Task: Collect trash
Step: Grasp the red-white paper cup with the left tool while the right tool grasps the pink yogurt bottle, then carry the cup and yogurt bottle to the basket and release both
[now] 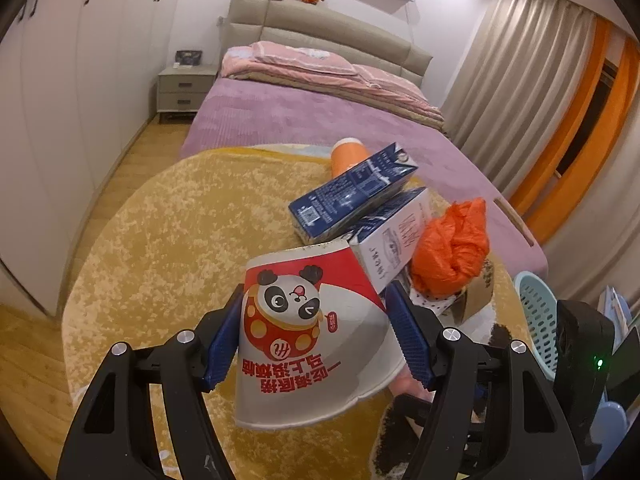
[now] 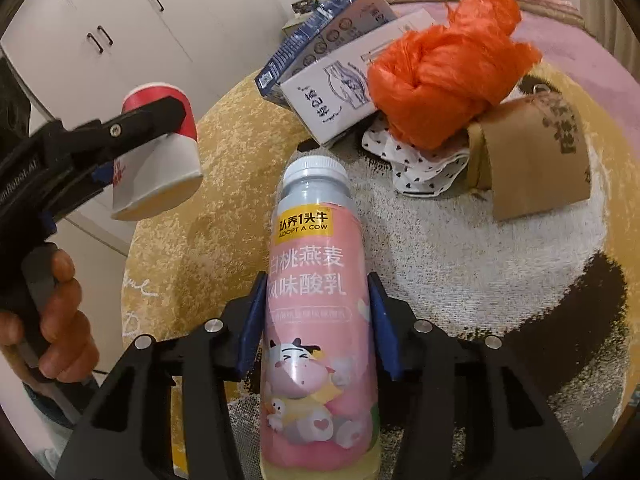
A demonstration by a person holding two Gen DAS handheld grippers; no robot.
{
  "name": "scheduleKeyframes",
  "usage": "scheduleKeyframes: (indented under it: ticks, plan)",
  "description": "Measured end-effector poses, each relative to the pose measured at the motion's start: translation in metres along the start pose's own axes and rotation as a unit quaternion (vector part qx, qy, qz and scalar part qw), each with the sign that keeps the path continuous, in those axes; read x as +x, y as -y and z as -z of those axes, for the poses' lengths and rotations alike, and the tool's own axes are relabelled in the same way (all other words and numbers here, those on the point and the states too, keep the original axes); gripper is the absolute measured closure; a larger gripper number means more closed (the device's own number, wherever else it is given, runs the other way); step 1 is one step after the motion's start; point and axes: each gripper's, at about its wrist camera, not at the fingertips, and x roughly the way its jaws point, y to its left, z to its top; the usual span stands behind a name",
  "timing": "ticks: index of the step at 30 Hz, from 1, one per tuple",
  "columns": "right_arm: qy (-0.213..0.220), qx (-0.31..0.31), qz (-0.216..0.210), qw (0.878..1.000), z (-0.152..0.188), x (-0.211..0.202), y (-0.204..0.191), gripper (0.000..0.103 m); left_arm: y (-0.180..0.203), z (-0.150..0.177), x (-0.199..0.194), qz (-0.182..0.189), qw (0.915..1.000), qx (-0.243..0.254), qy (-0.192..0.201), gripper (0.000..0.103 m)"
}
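Observation:
My left gripper (image 1: 316, 304) is shut on a red and white paper cup (image 1: 312, 332) with a panda print, held tilted above the yellow rug (image 1: 168, 220). The same cup (image 2: 160, 160) and left gripper (image 2: 156, 120) appear at the left of the right wrist view, with a person's hand (image 2: 60, 320) on the handle. My right gripper (image 2: 318, 284) is shut on a pink yogurt bottle (image 2: 316, 320) whose grey cap points away from me. Ahead lie two blue and white milk cartons (image 1: 352, 196) (image 2: 332, 72), an orange plastic bag (image 1: 452, 252) (image 2: 440, 72), a brown paper sleeve (image 2: 536, 152) and a crumpled white cloth with hearts (image 2: 424, 168).
An orange bottle (image 1: 348, 156) lies behind the cartons. A pale blue basket (image 1: 536, 320) stands at the right of the rug. A bed with a purple cover (image 1: 304, 120) is beyond, white wardrobes (image 1: 60, 100) line the left, and curtains (image 1: 520, 80) hang at the right.

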Motion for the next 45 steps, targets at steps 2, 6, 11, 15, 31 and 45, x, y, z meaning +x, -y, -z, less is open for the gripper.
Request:
scheduleKeyframes:
  ticks: [2, 6, 11, 15, 31, 45]
  plan:
    - [0.007, 0.005, -0.007, 1.000, 0.002, -0.005, 0.000, 0.058, 0.007, 0.000, -0.003, 0.003, 1.0000, 0.006, 0.002, 0.036]
    - [0.030, 0.032, -0.018, 0.999, 0.003, -0.028, 0.016, 0.058, 0.030, 0.000, -0.005, 0.017, 0.9992, 0.036, 0.006, 0.036]
    - [0.072, 0.063, -0.010, 0.995, 0.011, -0.076, 0.057, 0.058, 0.071, 0.002, 0.005, 0.037, 0.9965, 0.075, -0.001, 0.036]
    - [0.105, 0.090, 0.019, 0.990, 0.017, -0.110, 0.093, 0.058, 0.105, 0.004, 0.022, 0.055, 0.9931, 0.103, -0.012, 0.036]
    - [0.182, 0.250, 0.178, 0.934, 0.061, -0.200, 0.264, 0.058, 0.288, 0.038, 0.100, 0.170, 0.9557, 0.224, -0.087, 0.036]
    - [0.125, 0.338, 0.215, 0.908, 0.091, -0.161, 0.353, 0.058, 0.361, 0.071, 0.171, 0.175, 0.9431, 0.243, -0.143, 0.035]
